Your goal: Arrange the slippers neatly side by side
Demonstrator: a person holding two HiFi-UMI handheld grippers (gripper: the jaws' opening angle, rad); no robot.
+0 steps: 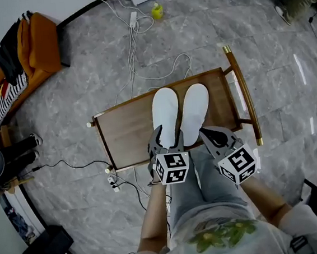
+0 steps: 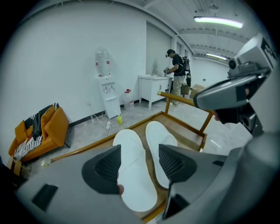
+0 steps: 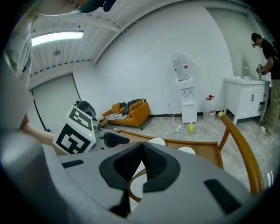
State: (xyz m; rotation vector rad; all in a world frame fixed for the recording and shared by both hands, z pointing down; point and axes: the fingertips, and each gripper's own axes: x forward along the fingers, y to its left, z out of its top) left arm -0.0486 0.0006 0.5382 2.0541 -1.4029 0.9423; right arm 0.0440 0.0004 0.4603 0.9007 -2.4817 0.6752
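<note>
Two white slippers lie side by side, toes pointing away, on a low wooden table [image 1: 124, 131]. The left slipper [image 1: 165, 111] and the right slipper [image 1: 195, 109] almost touch along their length. My left gripper [image 1: 167, 142] hovers open over the left slipper's heel; in the left gripper view that slipper [image 2: 132, 151] shows between the spread jaws and its mate [image 2: 156, 138] lies just to the right. My right gripper [image 1: 210, 134] is shut on nothing, at the near end of the right slipper. The right gripper view shows both slippers' toes [image 3: 156, 141] beyond the closed jaws.
A curved wooden rail [image 1: 244, 93] rims the table's right end. White cables and a power strip [image 1: 133, 20] trail on the marble floor behind, by a yellow bottle [image 1: 157, 10]. An orange sofa [image 1: 32, 49] stands far left. A water dispenser [image 2: 106, 89] and a person [image 2: 177, 70] are by the far wall.
</note>
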